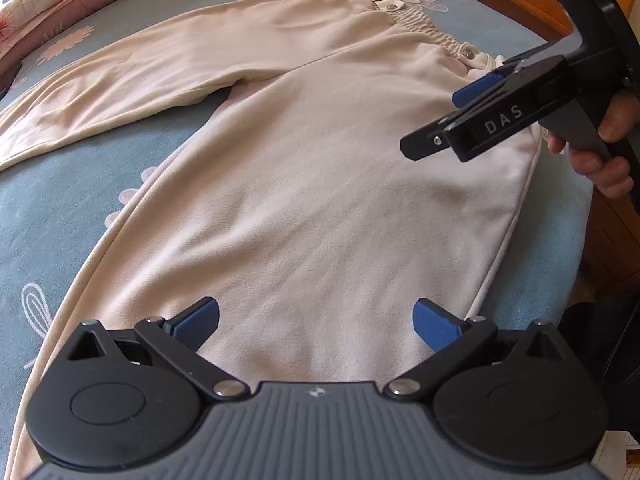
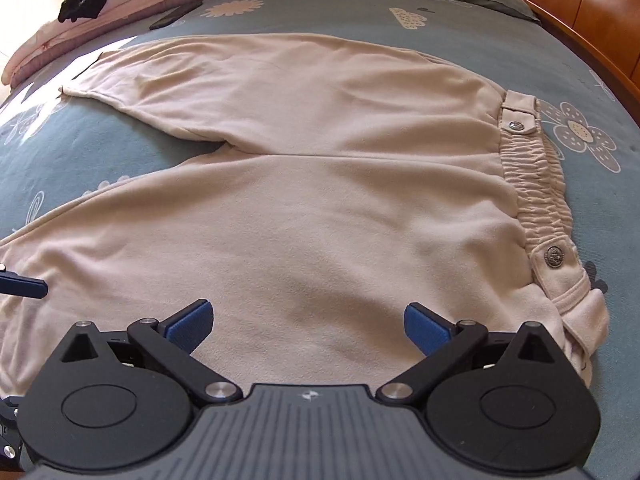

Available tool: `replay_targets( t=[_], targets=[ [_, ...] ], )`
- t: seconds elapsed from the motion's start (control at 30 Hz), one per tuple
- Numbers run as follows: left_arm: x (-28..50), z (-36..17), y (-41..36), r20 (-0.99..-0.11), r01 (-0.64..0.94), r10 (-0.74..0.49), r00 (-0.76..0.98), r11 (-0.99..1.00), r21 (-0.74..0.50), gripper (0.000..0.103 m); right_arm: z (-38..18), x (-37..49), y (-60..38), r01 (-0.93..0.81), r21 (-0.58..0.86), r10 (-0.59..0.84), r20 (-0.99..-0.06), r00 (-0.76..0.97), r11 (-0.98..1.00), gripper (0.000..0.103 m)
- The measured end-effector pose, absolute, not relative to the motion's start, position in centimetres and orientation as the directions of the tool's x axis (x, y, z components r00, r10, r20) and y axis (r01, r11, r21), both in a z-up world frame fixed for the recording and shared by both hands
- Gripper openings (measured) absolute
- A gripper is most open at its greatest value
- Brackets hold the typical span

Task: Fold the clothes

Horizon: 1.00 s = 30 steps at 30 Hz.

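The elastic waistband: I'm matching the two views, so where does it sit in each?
Left wrist: waistband at upper right, far end of the trousers.
Right wrist: waistband down the right side, much nearer.
Shared landmark: the metal snap button.

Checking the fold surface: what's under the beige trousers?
The beige trousers lie spread flat on a blue floral bedsheet, which shows all round them. Whatever is directly beneath the fabric is covered. Both left gripper and right gripper hover open above.
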State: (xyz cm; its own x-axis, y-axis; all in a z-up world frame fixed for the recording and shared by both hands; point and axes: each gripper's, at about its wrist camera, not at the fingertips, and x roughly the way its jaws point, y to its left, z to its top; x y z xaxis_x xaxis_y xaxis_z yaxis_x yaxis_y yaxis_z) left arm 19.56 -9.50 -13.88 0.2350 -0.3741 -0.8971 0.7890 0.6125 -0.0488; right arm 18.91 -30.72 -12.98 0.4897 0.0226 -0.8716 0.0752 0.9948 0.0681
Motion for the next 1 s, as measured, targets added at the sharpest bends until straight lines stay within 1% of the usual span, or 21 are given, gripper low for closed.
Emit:
replay_targets(
  t=[0.13,0.23,0.37,0.47,0.53,0.6,0.67,0.73,0.8,0.83,0.9,1.0],
  targets=[
    [19.5,-15.0,-9.0,-0.903,0.772,-0.373,0.214,0.631,-0.078,0.102,-15.0,18.8,-29.1,0.053,0.049,0.020,-0.894,0.447,0.997,0.103],
    [18.7,-15.2,-7.4,-0.907,0.759,-0.358,0.221,0.648,-0.071,0.102,-15.1,18.5,-28.5,0.050,0.023,-0.003,-0.888,0.459,0.998,0.103],
    [18.1,-14.7,-4.8,-0.924,0.709,-0.322,0.209,0.701,-0.084,0.102,-15.2,18.6,-28.5,0.061,0.023,-0.007,-0.889,0.457,0.998,0.103],
    [18.8,-13.4,-4.2,-0.910,0.697,-0.320,0.266,0.715,-0.048,0.102,-15.3,18.7,-28.3,0.079,0.014,-0.024,-0.891,0.454,0.997,0.103],
    [20.4,-12.7,-4.2,-0.882,0.699,-0.337,0.330,0.715,-0.011,0.102,-15.2,19.0,-28.2,0.095,0.008,-0.035,-0.897,0.441,0.995,0.103],
    [21.9,-13.2,-3.9,-0.872,0.681,-0.342,0.351,0.732,-0.012,0.102,-14.8,19.5,-28.1,0.115,0.000,-0.049,-0.907,0.419,0.993,0.103],
    [23.4,-13.8,-3.7,-0.861,0.662,-0.346,0.372,0.749,-0.015,0.102,-13.7,19.6,-27.6,0.135,-0.010,-0.071,-0.887,0.457,0.991,0.103],
    [24.6,-14.6,-3.1,-0.861,0.637,-0.340,0.379,0.771,-0.024,0.102,-12.8,20.2,-26.4,0.091,-0.024,-0.065,-0.869,0.490,0.996,0.103],
    [24.8,-15.3,-1.6,-0.868,0.596,-0.321,0.379,0.802,-0.036,0.102,-12.6,20.9,-25.3,0.045,-0.017,-0.037,-0.871,0.490,0.999,0.103],
    [24.4,-15.3,-0.7,-0.861,0.590,-0.323,0.394,0.807,-0.032,0.102,-12.5,21.3,-24.7,0.022,-0.014,-0.023,-0.872,0.490,1.000,0.103],
    [23.9,-15.2,0.5,-0.873,0.580,-0.291,0.391,0.815,-0.012,0.102,-12.6,22.0,-23.5,-0.013,-0.005,0.002,-0.875,0.484,1.000,0.103],
    [23.9,-14.1,2.7,-0.883,0.542,-0.299,0.360,0.838,-0.063,0.102,-13.3,22.7,-22.0,-0.048,0.019,0.038,-0.894,0.446,0.999,0.103]
  ],
)
